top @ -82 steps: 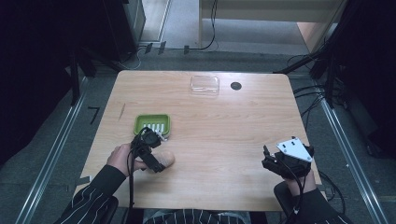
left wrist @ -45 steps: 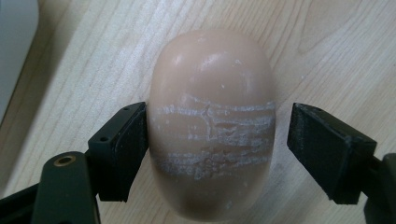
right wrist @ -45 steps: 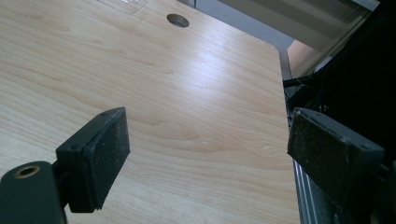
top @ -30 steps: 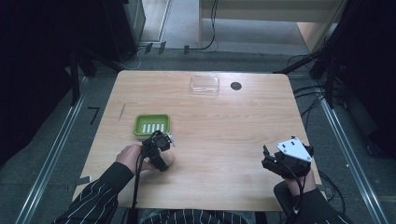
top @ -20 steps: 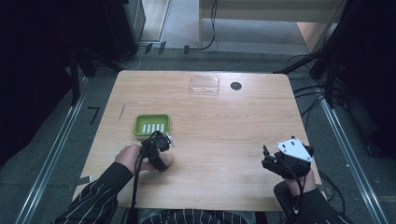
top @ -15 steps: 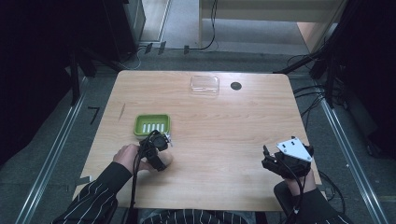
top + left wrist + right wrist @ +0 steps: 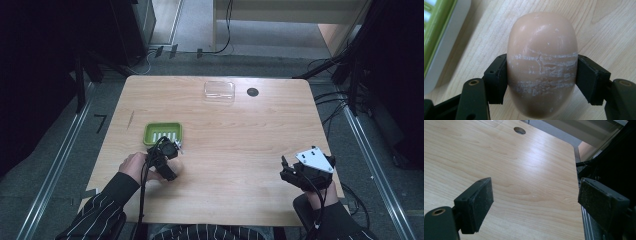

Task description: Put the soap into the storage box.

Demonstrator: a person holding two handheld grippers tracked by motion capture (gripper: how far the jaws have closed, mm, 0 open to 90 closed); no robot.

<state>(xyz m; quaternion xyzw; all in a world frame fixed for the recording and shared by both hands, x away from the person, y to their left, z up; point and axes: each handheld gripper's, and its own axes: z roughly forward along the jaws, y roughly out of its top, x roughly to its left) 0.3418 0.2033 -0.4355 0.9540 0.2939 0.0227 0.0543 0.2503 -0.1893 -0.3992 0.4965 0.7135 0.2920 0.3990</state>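
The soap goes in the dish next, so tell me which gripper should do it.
Left. The left gripper is already shut on the peach oval soap bar, beside the green plastic soap dish. The right gripper stands open and far off.

In the high view the left gripper (image 7: 167,159) and the hand cover the tan soap bar (image 7: 541,65), so its contact with the table (image 7: 240,130) cannot be told. The left gripper view cuts the green soap dish (image 7: 435,30) off at its left edge. The clear lid (image 7: 490,122) is cropped by the right gripper view's top edge
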